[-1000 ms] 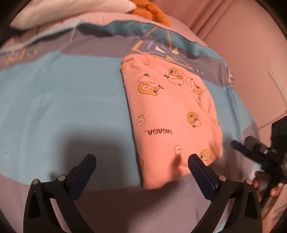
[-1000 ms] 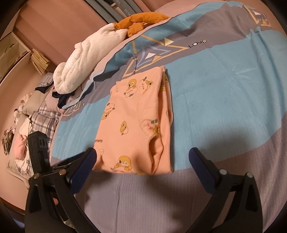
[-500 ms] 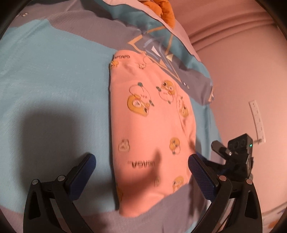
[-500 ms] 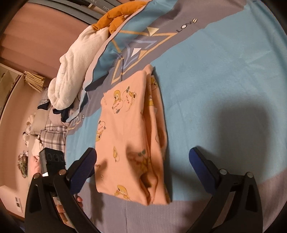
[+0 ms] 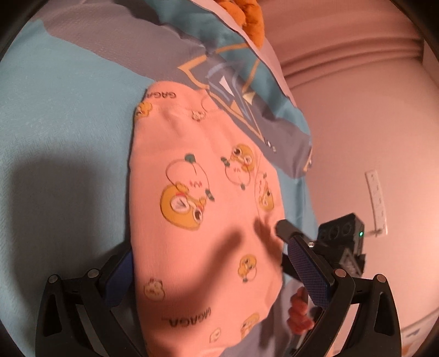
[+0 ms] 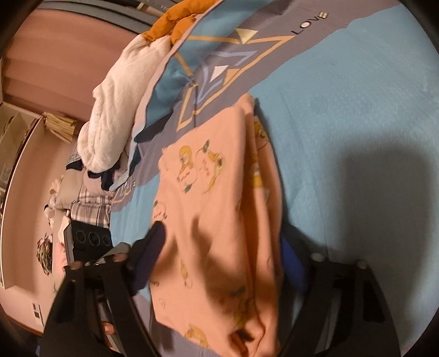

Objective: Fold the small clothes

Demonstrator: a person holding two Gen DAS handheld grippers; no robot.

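Note:
A small pink garment (image 5: 203, 197) with yellow duck prints lies folded lengthwise on the blue and grey bedcover (image 5: 63, 109). My left gripper (image 5: 216, 277) is open, low over the garment's near end, with one finger on each side of it. My right gripper (image 6: 219, 261) is open too and straddles the garment (image 6: 219, 197) from the opposite side. The right gripper's body shows in the left wrist view (image 5: 340, 241), close beside my right finger. The garment's near edge is hidden under both grippers.
A white fluffy blanket (image 6: 120, 104) and an orange cloth (image 6: 175, 24) lie at the head of the bed. Plaid and other clothes (image 6: 87, 203) pile at the bed's left edge. A pink wall with a socket strip (image 5: 377, 203) stands beyond the bed.
Both grippers have moved forward and down over the garment's near end, so it now lies between each pair of open fingers. The garment itself has not moved.

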